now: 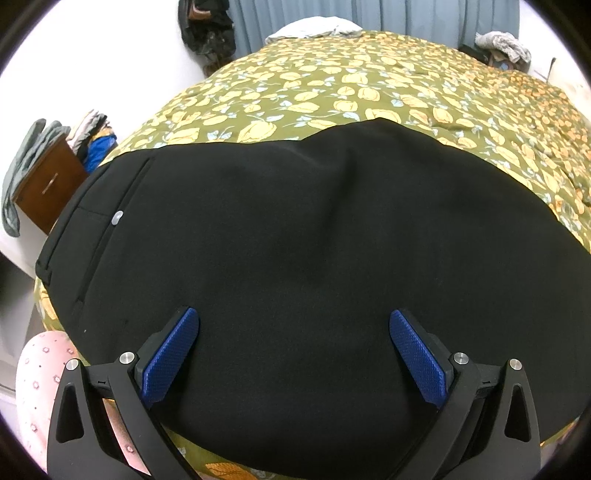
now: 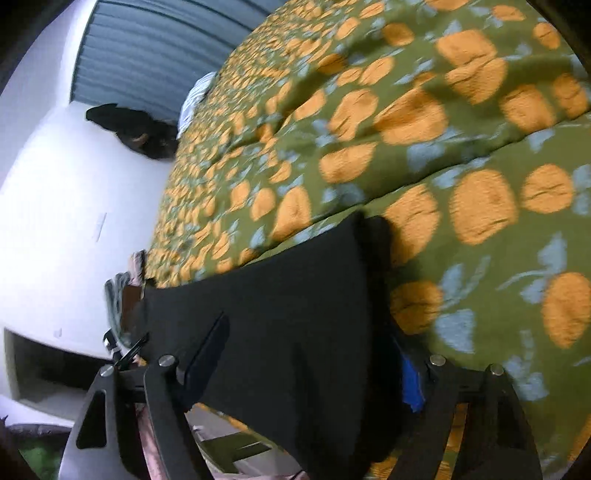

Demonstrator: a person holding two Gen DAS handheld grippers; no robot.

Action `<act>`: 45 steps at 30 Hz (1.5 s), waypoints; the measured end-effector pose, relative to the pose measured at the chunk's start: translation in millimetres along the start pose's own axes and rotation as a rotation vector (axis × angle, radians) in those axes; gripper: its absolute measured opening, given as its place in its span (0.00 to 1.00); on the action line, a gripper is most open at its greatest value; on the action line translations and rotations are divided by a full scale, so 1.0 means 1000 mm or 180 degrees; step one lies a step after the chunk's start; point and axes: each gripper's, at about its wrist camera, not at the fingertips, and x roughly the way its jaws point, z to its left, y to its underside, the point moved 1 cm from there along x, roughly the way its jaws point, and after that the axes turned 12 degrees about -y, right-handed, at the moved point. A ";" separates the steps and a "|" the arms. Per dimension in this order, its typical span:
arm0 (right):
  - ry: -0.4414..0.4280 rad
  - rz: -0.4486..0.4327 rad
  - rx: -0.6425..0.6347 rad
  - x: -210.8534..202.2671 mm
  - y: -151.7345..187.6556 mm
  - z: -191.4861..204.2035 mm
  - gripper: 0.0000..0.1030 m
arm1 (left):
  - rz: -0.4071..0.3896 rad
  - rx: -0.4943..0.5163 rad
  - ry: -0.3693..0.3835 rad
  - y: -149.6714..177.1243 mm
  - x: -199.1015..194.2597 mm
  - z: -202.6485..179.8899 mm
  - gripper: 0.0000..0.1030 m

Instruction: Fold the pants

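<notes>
Black pants (image 1: 288, 236) lie flat across the near part of a bed with a green and yellow floral cover (image 1: 369, 85); the waistband with a small white button is at the left. My left gripper (image 1: 294, 321) is open just above the pants, with its blue pads (image 1: 173, 354) wide apart and nothing between them. In the blurred right wrist view the pants (image 2: 280, 314) fill the space between the fingers of my right gripper (image 2: 310, 339). One blue pad (image 2: 410, 384) shows beside the cloth. The cloth hides the fingertips, so I cannot tell if they grip it.
A brown nightstand (image 1: 48, 188) with clothes draped on it stands left of the bed. A dark bag (image 1: 207, 29) hangs on the far wall beside grey curtains (image 1: 406, 14). A pillow (image 1: 314, 27) lies at the head of the bed. A pink patterned sleeve (image 1: 40, 376) is at lower left.
</notes>
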 end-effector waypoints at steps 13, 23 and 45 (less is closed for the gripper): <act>-0.0519 -0.0288 0.0163 0.000 0.008 0.032 0.15 | 0.0026 -0.0019 0.0007 -0.001 0.001 0.001 1.00; -0.2174 -0.0509 0.0450 0.139 0.052 0.128 0.15 | 0.0012 -0.0032 0.0060 -0.001 0.000 0.003 1.00; -0.0083 -0.0053 -0.1672 0.292 0.163 0.293 0.86 | -0.0182 -0.0467 0.1244 -0.008 -0.067 0.025 1.00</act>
